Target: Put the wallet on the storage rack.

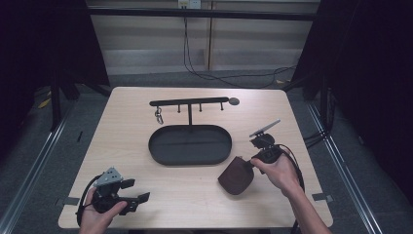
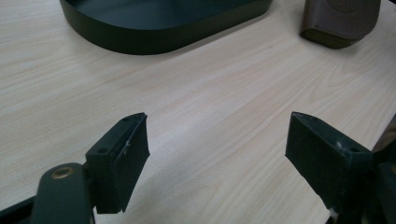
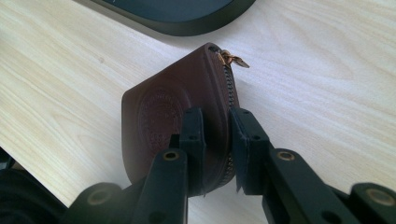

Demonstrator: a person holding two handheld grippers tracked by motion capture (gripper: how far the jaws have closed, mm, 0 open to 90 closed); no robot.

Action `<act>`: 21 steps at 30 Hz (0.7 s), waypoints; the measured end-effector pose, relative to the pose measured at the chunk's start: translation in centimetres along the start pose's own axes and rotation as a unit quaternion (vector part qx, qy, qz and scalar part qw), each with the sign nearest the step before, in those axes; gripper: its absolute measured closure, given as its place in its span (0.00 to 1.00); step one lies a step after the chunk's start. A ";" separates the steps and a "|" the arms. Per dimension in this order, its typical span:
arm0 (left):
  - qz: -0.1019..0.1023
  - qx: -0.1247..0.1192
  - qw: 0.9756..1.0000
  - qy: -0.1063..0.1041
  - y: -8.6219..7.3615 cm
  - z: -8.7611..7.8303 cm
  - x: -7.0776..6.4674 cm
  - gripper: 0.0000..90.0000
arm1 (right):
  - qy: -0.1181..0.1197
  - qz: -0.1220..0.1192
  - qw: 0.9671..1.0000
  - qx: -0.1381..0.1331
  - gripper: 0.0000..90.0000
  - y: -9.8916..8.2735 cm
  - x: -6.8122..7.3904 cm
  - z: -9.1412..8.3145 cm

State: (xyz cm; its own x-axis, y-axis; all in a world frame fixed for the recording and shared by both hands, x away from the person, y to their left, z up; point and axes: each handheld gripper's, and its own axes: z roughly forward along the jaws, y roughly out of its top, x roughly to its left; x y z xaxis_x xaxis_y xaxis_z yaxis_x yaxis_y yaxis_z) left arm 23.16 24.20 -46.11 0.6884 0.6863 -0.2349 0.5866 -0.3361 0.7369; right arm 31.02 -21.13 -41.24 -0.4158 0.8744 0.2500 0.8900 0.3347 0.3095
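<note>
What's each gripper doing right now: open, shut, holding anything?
Left gripper: open, jaws wide apart over bare table, holding nothing.
Right gripper: shut on the edge of the brown zip pouch.

No legible text; round embossed stamp on brown pouch (image 3: 173,121), prob. unreadable.

A black oval tray (image 1: 168,155) lies mid-tabletop (image 1: 136,112); behind it, toward the far edge, stands a black hook rack (image 1: 190,103) with a hanging clip (image 1: 159,116).
</note>
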 end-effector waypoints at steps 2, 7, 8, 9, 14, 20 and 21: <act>0.005 0.004 1.000 0.003 0.0 0.0 0.0 0.24 | 0.000 -0.003 1.000 0.000 0.85 0.1 0.1 -0.1; 0.004 0.003 1.000 0.004 0.0 0.0 0.0 0.24 | -0.009 -0.005 1.000 0.001 0.86 0.6 0.3 -0.7; 0.005 0.003 1.000 0.004 0.0 0.0 0.0 0.24 | -0.012 -0.007 1.000 0.001 0.86 0.7 0.4 -0.8; 0.006 0.002 1.000 0.006 0.0 0.0 0.0 0.24 | -0.013 -0.004 1.000 0.004 0.86 0.7 0.5 -0.8; 0.007 0.002 1.000 0.005 0.0 0.0 0.0 0.24 | -0.017 -0.009 1.000 0.008 0.87 0.9 0.7 -1.3; 0.006 0.000 1.000 0.007 0.0 0.0 0.0 0.24 | -0.025 -0.013 1.000 0.014 0.87 1.3 0.6 -1.9; 0.006 0.000 1.000 0.007 0.0 0.0 0.0 0.23 | -0.026 -0.013 0.999 0.017 0.88 1.3 0.6 -2.0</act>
State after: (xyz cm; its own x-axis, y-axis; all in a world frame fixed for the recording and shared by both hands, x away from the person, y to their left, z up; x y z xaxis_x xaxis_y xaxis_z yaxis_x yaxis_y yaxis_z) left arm 23.16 24.18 -46.05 0.6892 0.6909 -0.2184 0.5787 -0.3434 0.7397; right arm 31.56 -20.87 -38.86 -0.4286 0.8825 0.1937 0.8854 0.3677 0.2843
